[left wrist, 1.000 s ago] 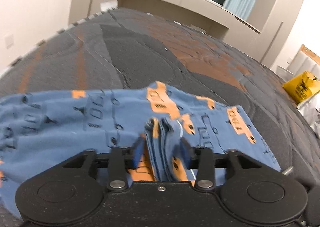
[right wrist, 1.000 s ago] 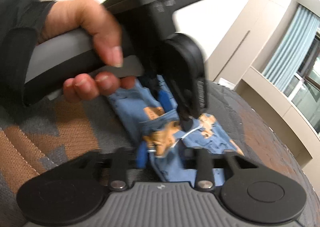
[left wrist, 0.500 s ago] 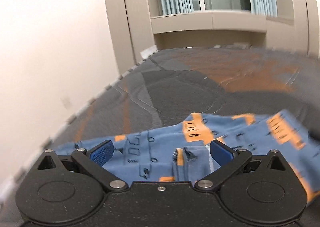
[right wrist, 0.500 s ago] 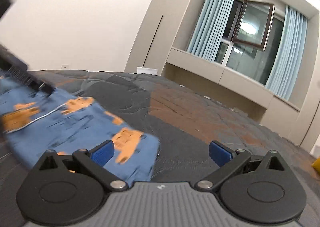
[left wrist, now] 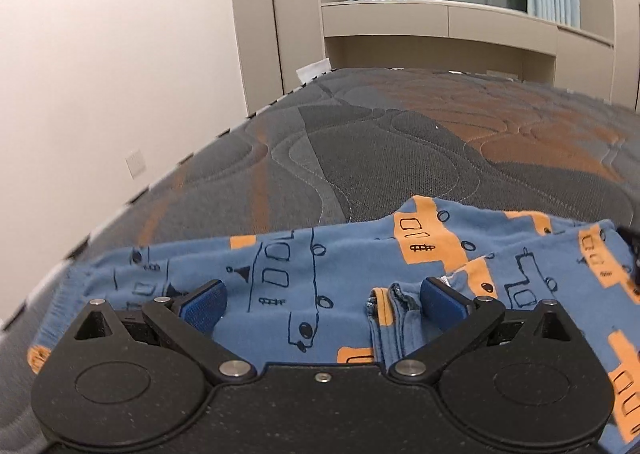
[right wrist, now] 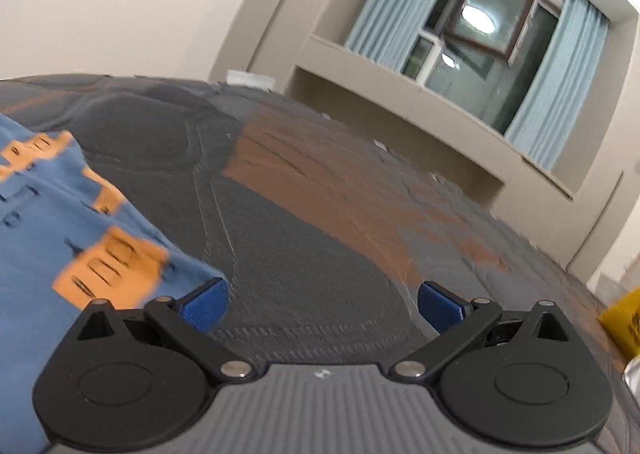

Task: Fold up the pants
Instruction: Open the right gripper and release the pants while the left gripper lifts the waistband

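Observation:
Blue pants (left wrist: 344, 266) printed with orange and dark vehicles lie flat across the quilted mattress (left wrist: 380, 150), filling the lower half of the left wrist view. My left gripper (left wrist: 322, 304) hovers just over them, jaws wide open, a small bunched fold of cloth lying loose near the right pad (left wrist: 440, 300). In the right wrist view the pants (right wrist: 60, 254) show only at the left edge. My right gripper (right wrist: 322, 306) stands open over bare mattress (right wrist: 320, 214), its left pad (right wrist: 204, 308) at the cloth's corner, nothing between the pads.
The grey and orange mattress runs back to a beige window bench (left wrist: 440, 34) with blue curtains (right wrist: 556, 94). A white wall (left wrist: 100, 74) borders the mattress on the left. A yellow bag (right wrist: 624, 322) sits beyond the right edge.
Both grippers let go of the pants and opened wide. The right one swung away to the right, off the cloth and onto bare mattress. The left one turned left and stayed over the pants.

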`<action>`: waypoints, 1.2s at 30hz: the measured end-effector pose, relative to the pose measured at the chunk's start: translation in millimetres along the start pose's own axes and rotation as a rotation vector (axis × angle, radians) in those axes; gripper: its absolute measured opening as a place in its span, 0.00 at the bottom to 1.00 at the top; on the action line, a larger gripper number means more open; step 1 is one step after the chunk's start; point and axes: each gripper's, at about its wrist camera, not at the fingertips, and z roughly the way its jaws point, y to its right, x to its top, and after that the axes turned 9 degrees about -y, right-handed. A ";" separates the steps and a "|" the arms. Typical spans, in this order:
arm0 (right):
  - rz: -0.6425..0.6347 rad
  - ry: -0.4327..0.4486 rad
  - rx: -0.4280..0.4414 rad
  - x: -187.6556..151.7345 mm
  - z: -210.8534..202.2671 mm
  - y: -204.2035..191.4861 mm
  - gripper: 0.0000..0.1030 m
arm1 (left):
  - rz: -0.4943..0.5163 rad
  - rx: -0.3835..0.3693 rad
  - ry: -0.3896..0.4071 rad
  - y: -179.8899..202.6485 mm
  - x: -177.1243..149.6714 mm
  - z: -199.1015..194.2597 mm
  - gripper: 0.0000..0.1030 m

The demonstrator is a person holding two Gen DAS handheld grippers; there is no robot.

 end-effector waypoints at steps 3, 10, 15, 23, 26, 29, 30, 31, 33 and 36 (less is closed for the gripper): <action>0.032 0.068 0.070 -5.9 -25.9 11.8 1.00 | -0.020 -0.005 0.027 -2.9 -0.8 -13.7 0.99; -0.179 0.084 0.068 -46.3 -93.0 -17.4 1.00 | 0.149 0.065 0.062 28.2 -36.8 -59.7 1.00; -0.223 0.109 -0.013 -60.0 -91.5 -29.7 1.00 | 0.174 0.077 0.046 28.7 -47.8 -59.4 1.00; -0.140 0.211 0.092 -46.0 -109.0 -28.4 1.00 | -0.104 0.058 0.074 -42.2 -72.8 -104.5 1.00; -0.125 0.206 0.216 -20.1 -110.1 -46.8 1.00 | -0.216 0.107 0.063 -76.4 -86.1 -114.0 0.99; -0.162 0.199 0.264 10.0 -104.1 -79.5 1.00 | -0.287 0.130 0.058 -104.7 -95.1 -116.6 0.99; -0.173 0.197 0.269 20.0 -103.3 -90.2 1.00 | -0.323 0.131 0.067 -114.0 -97.8 -117.3 0.99; -0.183 0.196 0.270 28.5 -100.8 -102.8 1.00 | -0.366 0.120 0.089 -124.3 -100.7 -117.7 0.99; -0.196 0.183 0.269 37.9 -95.1 -124.3 1.00 | -0.491 0.076 0.152 -139.9 -108.1 -118.0 0.99; -0.239 0.144 0.229 35.7 -80.0 -152.8 1.00 | -0.690 -0.034 0.232 -158.8 -117.3 -113.2 0.99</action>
